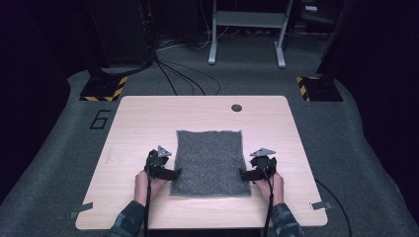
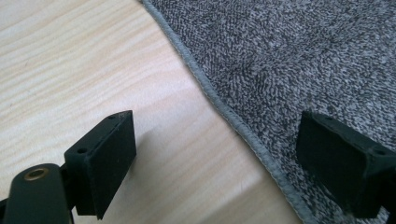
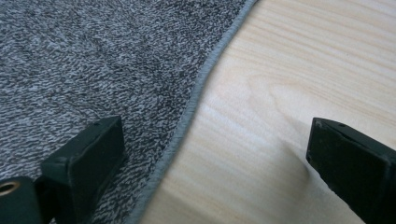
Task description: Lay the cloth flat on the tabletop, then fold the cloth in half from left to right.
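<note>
A grey towel point(image 1: 210, 162) lies flat on the light wooden table point(image 1: 143, 118), a little nearer the person's edge than the far edge and about midway between the left and right edges. Its near hem runs close to the near edge of the table, with a strip of bare wood showing in front of it.

The left gripper point(image 1: 167, 173) sits low at the towel's left hem, near the near-left corner of the cloth. In the left gripper view its jaws stand spread wide, one over bare wood and the other over the grey pile, with the stitched hem point(image 2: 224, 112) running between them. Nothing is pinched; the pads do not press on the cloth.

The right gripper point(image 1: 247, 175) mirrors it at the towel's right hem, near the near-right corner of the cloth. In the right gripper view its jaws are likewise spread, one over the towel and one over the wood, the hem passing between them with no grip on it.

Both hands come in from the near edge of the table, sleeves showing at the bottom, and a dark cable trails back from each gripper.

Towards the far edge of the table, right of centre, there is a small round dark hole point(image 1: 236, 107), well apart from the towel.
</note>
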Demonstrator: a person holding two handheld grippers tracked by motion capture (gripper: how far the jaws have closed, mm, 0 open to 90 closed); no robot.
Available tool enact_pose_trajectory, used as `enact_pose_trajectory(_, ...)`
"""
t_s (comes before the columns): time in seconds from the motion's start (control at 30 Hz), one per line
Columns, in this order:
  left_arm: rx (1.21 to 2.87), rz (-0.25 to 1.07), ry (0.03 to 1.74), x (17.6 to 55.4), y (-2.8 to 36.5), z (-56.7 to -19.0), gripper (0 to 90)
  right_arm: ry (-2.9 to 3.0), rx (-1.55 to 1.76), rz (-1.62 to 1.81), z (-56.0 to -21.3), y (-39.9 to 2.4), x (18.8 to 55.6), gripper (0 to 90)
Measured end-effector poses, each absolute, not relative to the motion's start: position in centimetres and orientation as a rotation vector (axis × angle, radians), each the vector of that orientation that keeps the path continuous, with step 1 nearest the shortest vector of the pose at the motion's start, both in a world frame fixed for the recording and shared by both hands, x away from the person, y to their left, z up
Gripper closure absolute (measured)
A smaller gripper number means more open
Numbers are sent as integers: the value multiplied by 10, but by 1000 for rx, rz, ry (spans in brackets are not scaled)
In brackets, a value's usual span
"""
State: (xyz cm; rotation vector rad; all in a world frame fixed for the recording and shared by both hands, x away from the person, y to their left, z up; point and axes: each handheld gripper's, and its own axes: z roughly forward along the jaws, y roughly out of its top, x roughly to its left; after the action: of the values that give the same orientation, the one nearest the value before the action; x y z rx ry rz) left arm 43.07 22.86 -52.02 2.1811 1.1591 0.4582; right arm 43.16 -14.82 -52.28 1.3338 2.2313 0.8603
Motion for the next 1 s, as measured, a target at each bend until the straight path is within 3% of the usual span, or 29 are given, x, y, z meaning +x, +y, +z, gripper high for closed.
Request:
enact_pose_trajectory(0.47, 2183, 463, 1158, 423, 230, -520, 120, 2232, 1339, 895, -525, -150, 421, 34)
enact_pose_trajectory(0.73, 2141, 440, 1162, 432, 240, -502, 67, 2240, 1315, 964, -505, -147, 418, 33)
enact_pose_trajectory(0.83, 2115, 463, 1181, 438, 242, -500, 1, 2251, 1273, 982, -498, -139, 414, 33)
enact_pose_trajectory(1.0, 2066, 432, 1200, 451, 247, -497, 0, 2281, 1231, 1022, -491, -121, 408, 32)
